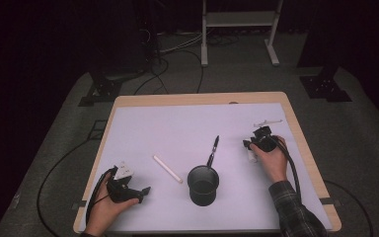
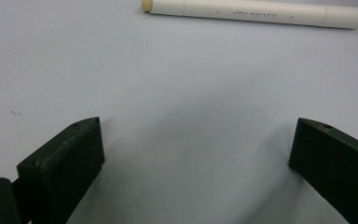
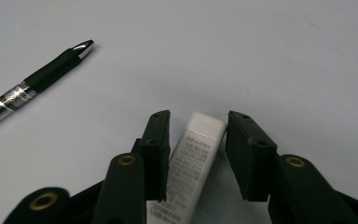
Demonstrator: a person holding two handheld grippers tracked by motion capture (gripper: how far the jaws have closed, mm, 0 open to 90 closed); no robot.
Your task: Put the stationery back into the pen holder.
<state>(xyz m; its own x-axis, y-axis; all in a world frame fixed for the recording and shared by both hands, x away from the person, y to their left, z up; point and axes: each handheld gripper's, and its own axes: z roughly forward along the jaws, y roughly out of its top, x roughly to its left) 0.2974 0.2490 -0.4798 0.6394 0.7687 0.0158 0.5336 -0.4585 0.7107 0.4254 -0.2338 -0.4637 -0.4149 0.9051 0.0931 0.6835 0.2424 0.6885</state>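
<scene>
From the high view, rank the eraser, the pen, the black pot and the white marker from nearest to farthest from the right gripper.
1. Eraser: between the jaws of the right gripper, at the table's right.
2. Pen: to the gripper's left, mid-table.
3. Black pot: nearer the person, centre.
4. White marker: left of the pot, closer to the left gripper.
</scene>
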